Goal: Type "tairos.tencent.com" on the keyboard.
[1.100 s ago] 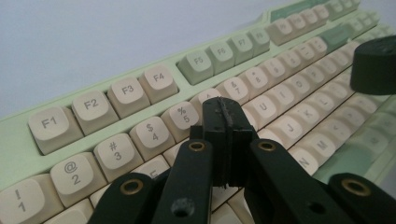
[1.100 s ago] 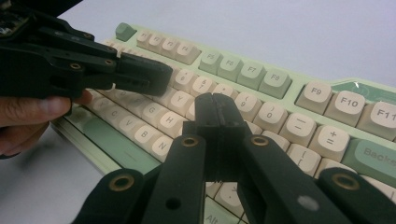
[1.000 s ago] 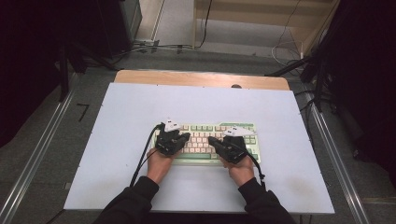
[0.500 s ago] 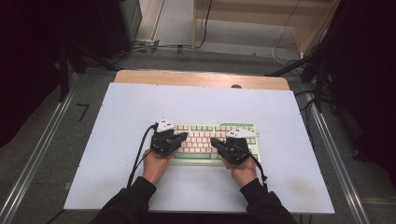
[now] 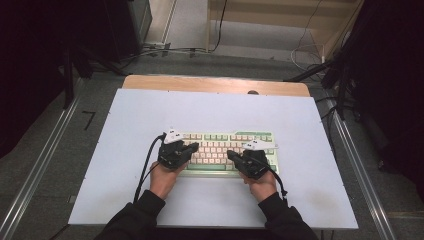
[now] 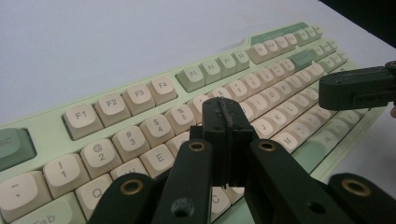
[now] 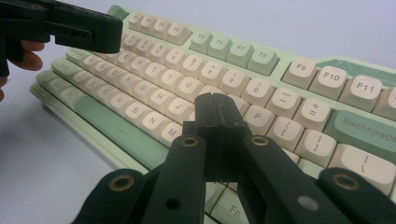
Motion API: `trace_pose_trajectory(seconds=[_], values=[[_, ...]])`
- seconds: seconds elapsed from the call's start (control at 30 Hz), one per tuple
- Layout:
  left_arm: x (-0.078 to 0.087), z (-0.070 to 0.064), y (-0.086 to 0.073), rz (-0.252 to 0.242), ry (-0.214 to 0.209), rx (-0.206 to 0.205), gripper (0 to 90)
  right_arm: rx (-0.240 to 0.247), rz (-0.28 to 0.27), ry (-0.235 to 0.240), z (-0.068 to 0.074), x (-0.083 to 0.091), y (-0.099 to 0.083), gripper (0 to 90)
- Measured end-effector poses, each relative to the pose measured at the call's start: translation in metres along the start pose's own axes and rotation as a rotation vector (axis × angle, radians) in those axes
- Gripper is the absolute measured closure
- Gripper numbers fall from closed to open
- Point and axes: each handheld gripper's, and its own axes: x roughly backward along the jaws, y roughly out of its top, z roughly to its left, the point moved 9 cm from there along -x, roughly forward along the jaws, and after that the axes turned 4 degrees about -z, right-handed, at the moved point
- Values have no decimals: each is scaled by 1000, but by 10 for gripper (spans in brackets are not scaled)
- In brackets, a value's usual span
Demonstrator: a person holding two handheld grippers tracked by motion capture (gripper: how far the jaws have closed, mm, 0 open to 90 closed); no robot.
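One keyboard [image 5: 220,150] lies on the table [image 5: 215,110]; two grippers, left [image 6: 227,122] and right [image 7: 218,116], hover above its keys, seemingly untouching, jaws pressed together, empty.

Two forearms in dark sleeves enter from bottom edge, hands angled inward. Left hand [image 5: 162,180] grips left gripper [image 5: 192,146], fingers [image 6: 219,122] pressed together, pointing right and slightly forward. Right hand [image 5: 261,186] grips right gripper [image 5: 231,154], fingers [image 7: 212,112] likewise closed, pointing left. Gripper tips near each other, apart. Cable trails from each gripper along wrist.
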Motion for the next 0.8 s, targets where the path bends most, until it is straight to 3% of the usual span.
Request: trace_pose_trajectory(seconds=[0.8], values=[[7,5,-3,-2,8,-1,900,-1,15,-5,-1,0,-5,873]])
